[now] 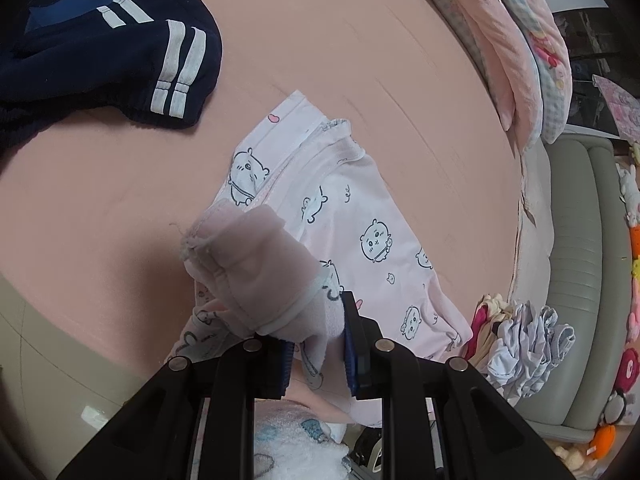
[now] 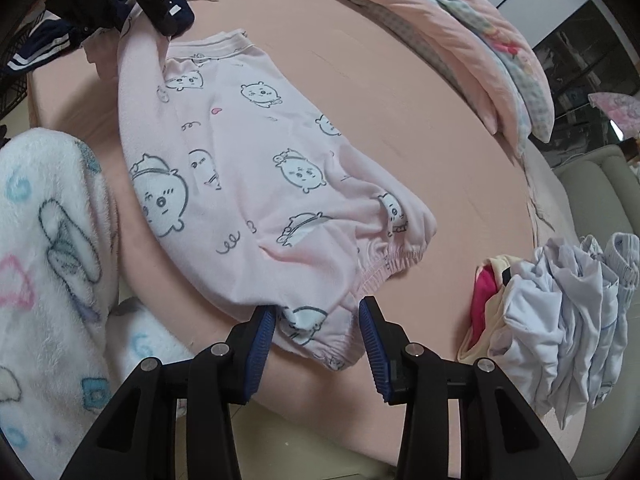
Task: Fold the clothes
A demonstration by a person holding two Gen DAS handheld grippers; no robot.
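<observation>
pale pink pyjamas (image 2: 256, 152), cartoon-animal print; navy garment (image 1: 100, 52), white-striped.

The left tongs (image 1: 316, 344) are clamped on a bunched fold of the pink pyjama garment (image 1: 360, 232), its blue pads pressing the cloth from both sides. A turned-out cuff (image 1: 248, 264) with a frayed edge rises above the pads. The rest of the garment, printed with little cartoon animals, lies spread across the pink bed sheet (image 1: 320, 40). A navy garment with white stripes (image 1: 112, 48) lies at upper left, apart from it. A folded pink quilt (image 1: 516, 44) sits at the bed's far edge, and a crumpled pale-blue pile of clothes (image 1: 528, 340) lies at right.
</observation>
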